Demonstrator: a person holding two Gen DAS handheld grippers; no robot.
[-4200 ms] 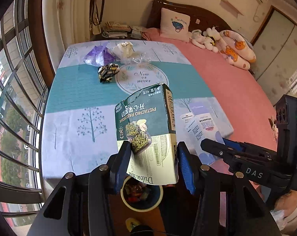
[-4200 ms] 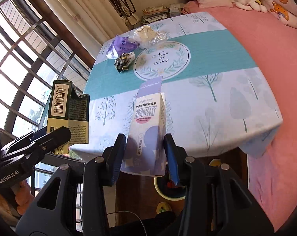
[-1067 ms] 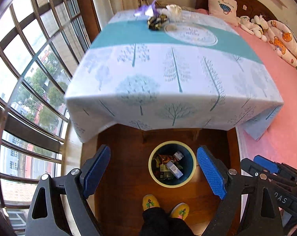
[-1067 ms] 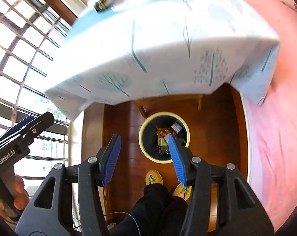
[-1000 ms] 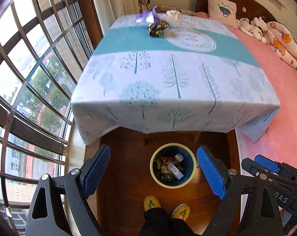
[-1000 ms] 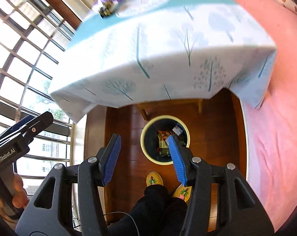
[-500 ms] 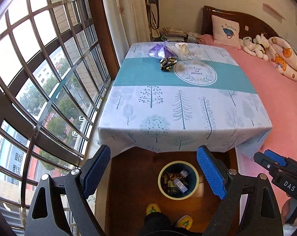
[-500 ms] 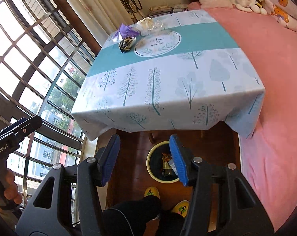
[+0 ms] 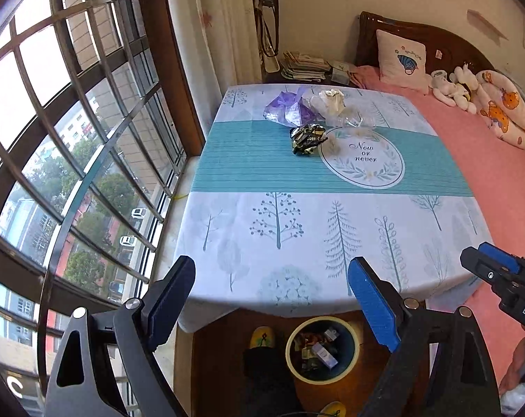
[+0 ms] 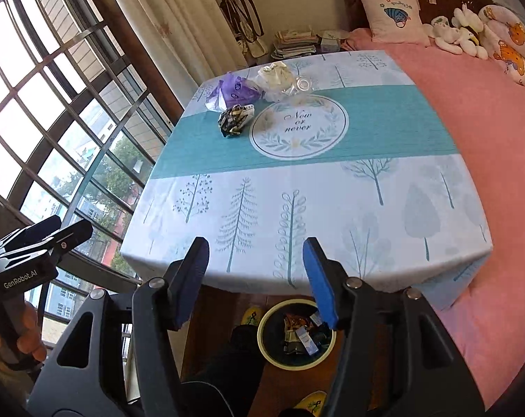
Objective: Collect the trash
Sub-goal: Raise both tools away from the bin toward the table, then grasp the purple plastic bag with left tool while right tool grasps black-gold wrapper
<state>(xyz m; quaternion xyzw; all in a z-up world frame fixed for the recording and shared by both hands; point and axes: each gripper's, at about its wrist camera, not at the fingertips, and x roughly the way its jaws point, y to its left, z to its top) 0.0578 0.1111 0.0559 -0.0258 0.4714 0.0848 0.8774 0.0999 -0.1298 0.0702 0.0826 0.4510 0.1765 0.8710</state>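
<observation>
Trash lies at the far side of the table (image 9: pixel 297 243): a purple wrapper (image 9: pixel 288 111), a crumpled black-and-gold wrapper (image 9: pixel 307 138), a white crumpled bag (image 9: pixel 331 100) and clear plastic (image 9: pixel 352 120). The same shows in the right wrist view: the purple wrapper (image 10: pixel 232 92), the black wrapper (image 10: pixel 235 120), the white bag (image 10: pixel 276 76). A yellow-rimmed bin (image 9: pixel 323 349) holding discarded boxes stands on the floor below the table's near edge, also in the right wrist view (image 10: pixel 297 335). My left gripper (image 9: pixel 271 299) and right gripper (image 10: pixel 255 278) are open and empty, above the near edge.
A tall barred window (image 9: pixel 71 139) runs along the left. A pink bed (image 9: pixel 498 160) with a pillow and soft toys adjoins the table on the right. A stack of papers (image 9: pixel 304 66) sits behind the table. Slippered feet (image 9: pixel 262 337) stand by the bin.
Both grippers dropped their boxes into the bin and opened. They have since risen and tilted up from the bin toward the table top.
</observation>
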